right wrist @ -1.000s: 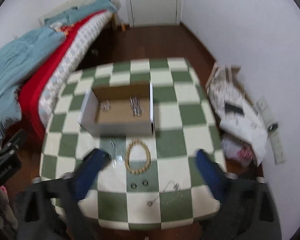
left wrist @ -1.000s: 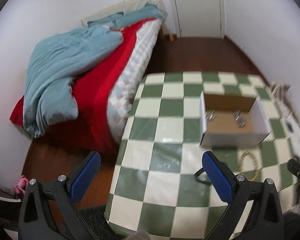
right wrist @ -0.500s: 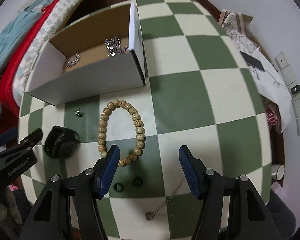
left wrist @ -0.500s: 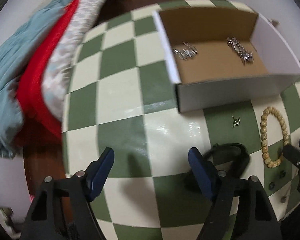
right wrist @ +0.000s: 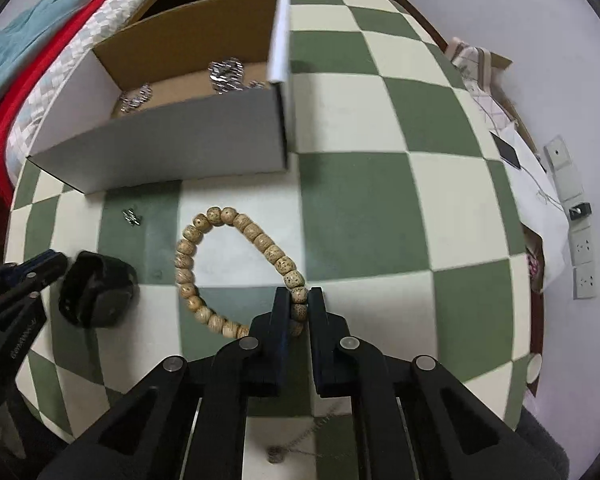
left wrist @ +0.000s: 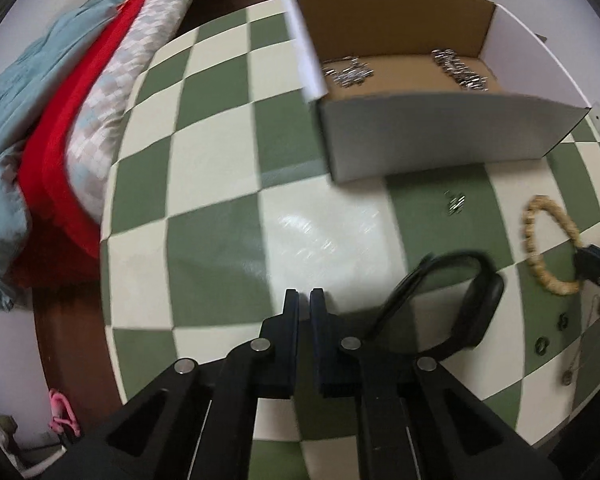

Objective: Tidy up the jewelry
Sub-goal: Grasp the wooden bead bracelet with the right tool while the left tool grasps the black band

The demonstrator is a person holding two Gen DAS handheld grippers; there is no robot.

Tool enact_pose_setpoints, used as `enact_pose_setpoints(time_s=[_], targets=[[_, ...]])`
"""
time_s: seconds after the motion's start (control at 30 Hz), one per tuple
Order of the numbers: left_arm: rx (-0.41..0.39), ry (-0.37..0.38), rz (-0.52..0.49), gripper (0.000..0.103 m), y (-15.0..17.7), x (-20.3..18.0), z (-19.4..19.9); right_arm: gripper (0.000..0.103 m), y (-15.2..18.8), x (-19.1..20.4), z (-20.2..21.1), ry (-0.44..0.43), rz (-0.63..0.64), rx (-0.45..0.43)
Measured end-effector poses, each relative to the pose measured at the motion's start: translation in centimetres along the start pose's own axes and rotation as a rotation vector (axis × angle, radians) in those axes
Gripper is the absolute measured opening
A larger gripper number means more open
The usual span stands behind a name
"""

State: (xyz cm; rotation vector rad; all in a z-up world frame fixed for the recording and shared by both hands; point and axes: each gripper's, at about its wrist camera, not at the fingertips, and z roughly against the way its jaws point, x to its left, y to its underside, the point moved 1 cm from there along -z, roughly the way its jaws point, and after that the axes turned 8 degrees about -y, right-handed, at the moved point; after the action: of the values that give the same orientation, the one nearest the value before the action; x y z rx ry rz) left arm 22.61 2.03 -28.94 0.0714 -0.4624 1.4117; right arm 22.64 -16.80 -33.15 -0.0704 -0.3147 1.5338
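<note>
On the checkered surface [right wrist: 380, 208], near the box [right wrist: 172, 152] that already has some shiny bits inside, the right tongs [right wrist: 299, 300] pinch the bead bracelet [right wrist: 236, 264], the left tongs [left wrist: 304, 298] are shut on nothing, and the black band [left wrist: 472, 304], rings and chain wait.

The left gripper [left wrist: 305, 296] points steeply down, its 2 blue-padded fingers [left wrist: 291, 312] brought together with only a thin slit between them and nothing in it. The right gripper [right wrist: 299, 298] also points steeply down, its 2 jaws clamped on a speckled bead of the wooden bead bracelet [right wrist: 188, 280]. Both black frames fill the lower edge of their views.
</note>
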Motion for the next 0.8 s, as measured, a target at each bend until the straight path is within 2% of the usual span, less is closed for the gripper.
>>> enact_pose_setpoints(time_s=[0.13, 0.2, 0.27, 0.33, 0.37, 0.4, 0.43, 0.6, 0.73, 0.77, 0.8], targets=[[0.021, -0.003, 0.050, 0.003, 1.8, 1.6, 0.0, 0.010, 1.1, -1.5, 0.7, -0.004, -0.035, 0.019], [0.028, 0.034, 0.093, 0.003, 2.3, 2.5, 0.3, 0.010, 1.5, -2.1, 1.0, -0.011, -0.043, 0.023], [0.005, 0.113, 0.172, 0.005, 2.6, 3.7, 1.4, 0.010, 1.7, -2.6, 1.3, -0.030, -0.058, 0.022], [-0.009, 0.189, 0.233, 0.013, 2.1, 4.4, 2.2, 0.010, 1.9, -2.7, 1.4, -0.037, -0.065, 0.024], [-0.015, 0.236, 0.242, 0.030, 1.7, 4.4, 2.5, 0.010, 1.9, -2.8, 1.4, -0.041, -0.071, 0.026], [-0.019, 0.247, 0.236, 0.052, 1.3, 4.1, 2.7, 0.010, 1.9, -2.7, 1.5, -0.043, -0.074, 0.028], [-0.033, 0.250, 0.220, 0.056, 0.8, 3.7, 2.9, 0.011, 1.9, -2.8, 1.5, -0.045, -0.078, 0.030], [-0.034, 0.186, 0.015, 0.055, -1.0, -0.7, 2.2, 0.011, 1.7, -3.5, 1.2, -0.045, -0.083, 0.034], [-0.016, 0.142, -0.062, 0.054, -1.0, -2.7, 1.0, 0.011, 1.2, -3.8, 0.9, -0.041, -0.086, 0.039], [-0.025, 0.135, -0.059, 0.048, -1.0, -2.7, 1.1, 0.011, 1.1, -3.7, 0.9, -0.037, -0.082, 0.040], [-0.030, 0.151, -0.051, 0.031, -0.9, -2.7, 1.2, 0.011, 1.1, -3.6, 0.9, -0.030, -0.076, 0.041]])
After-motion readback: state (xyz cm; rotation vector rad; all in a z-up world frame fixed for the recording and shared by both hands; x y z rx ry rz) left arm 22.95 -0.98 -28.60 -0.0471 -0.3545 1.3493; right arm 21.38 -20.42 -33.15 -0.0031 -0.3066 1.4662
